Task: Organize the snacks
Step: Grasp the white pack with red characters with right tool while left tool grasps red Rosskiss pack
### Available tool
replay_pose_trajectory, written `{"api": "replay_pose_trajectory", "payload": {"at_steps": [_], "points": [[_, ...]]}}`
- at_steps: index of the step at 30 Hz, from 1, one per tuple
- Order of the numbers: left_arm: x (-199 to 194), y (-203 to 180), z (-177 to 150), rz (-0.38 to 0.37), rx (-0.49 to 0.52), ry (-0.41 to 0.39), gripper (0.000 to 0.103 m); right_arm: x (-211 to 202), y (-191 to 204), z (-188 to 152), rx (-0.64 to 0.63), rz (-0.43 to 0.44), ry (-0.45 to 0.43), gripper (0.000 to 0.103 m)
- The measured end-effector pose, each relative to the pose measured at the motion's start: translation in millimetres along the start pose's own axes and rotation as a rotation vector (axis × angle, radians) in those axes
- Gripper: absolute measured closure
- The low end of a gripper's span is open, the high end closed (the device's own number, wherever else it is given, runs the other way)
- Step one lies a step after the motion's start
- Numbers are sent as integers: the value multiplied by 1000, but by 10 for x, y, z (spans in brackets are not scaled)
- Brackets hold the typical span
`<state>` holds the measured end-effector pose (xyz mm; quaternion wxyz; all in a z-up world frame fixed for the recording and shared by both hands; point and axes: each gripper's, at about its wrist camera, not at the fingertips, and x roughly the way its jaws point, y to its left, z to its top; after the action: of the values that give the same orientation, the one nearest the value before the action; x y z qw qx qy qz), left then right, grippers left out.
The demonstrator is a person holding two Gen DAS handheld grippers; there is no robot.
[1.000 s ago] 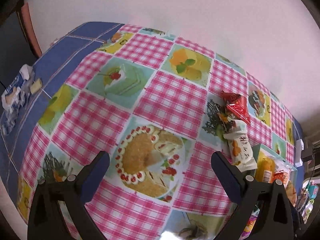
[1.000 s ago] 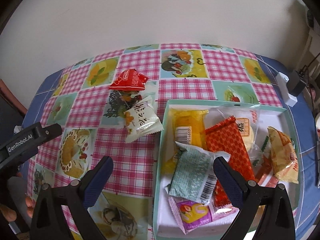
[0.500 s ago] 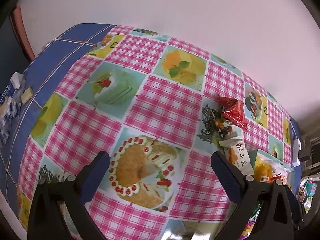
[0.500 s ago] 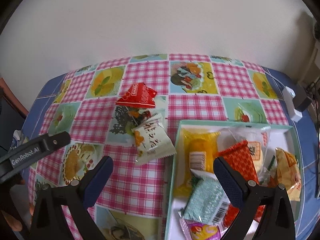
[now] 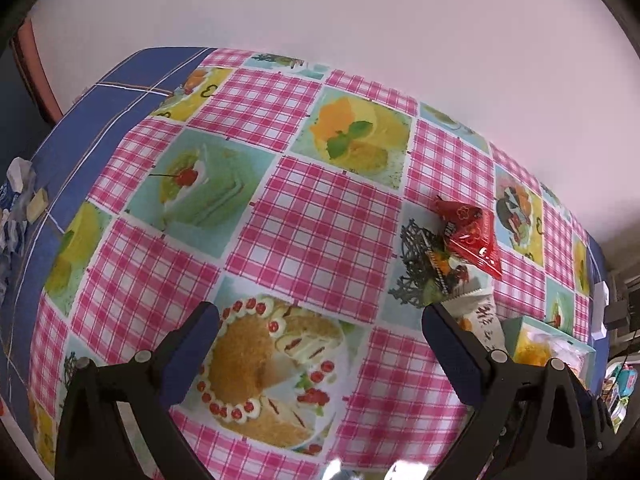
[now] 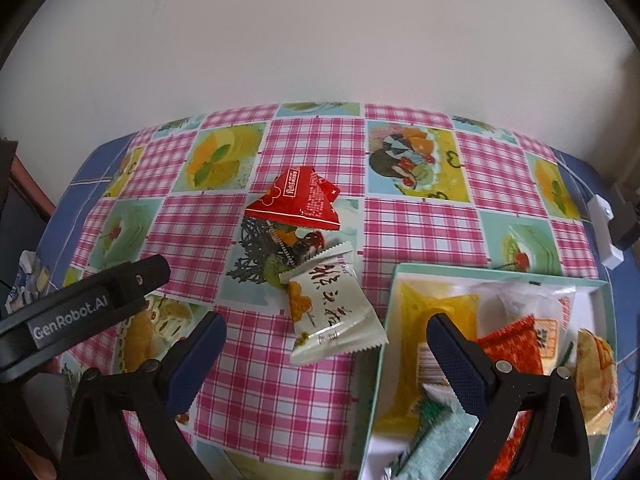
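A red snack packet (image 6: 298,204) and a white packet with an orange print (image 6: 330,306) lie on the checked tablecloth, left of a pale green tray (image 6: 496,274) holding several snack packets. My right gripper (image 6: 324,354) is open and empty, hovering just in front of the white packet. My left gripper (image 5: 320,346) is open and empty above the cake picture; the red packet (image 5: 470,236) and white packet (image 5: 480,312) lie to its right. The left gripper's body (image 6: 76,316) shows at the left of the right wrist view.
A white power adapter (image 6: 606,226) sits at the table's right edge. Crumpled wrappers (image 5: 18,196) lie at the left edge on the blue cloth. A white wall stands behind the table.
My right gripper has shifted left and back from the tray toward the white packet. My left gripper has turned slightly right, bringing the loose packets more into view.
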<state>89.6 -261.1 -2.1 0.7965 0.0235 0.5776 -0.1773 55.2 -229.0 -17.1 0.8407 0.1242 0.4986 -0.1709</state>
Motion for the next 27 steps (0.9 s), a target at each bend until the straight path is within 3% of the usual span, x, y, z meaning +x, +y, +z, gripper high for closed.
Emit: {"api": "replay_pose_trajectory", "payload": {"at_steps": [11, 16, 27], "points": [[271, 203, 83, -4, -26, 31, 2, 293, 35, 195, -8, 36, 55, 6], [289, 334, 100, -20, -60, 38, 2, 429, 0, 226, -10, 36, 101, 19], [319, 294, 112, -51, -35, 62, 2, 648, 54, 159, -39, 22, 176, 43]]}}
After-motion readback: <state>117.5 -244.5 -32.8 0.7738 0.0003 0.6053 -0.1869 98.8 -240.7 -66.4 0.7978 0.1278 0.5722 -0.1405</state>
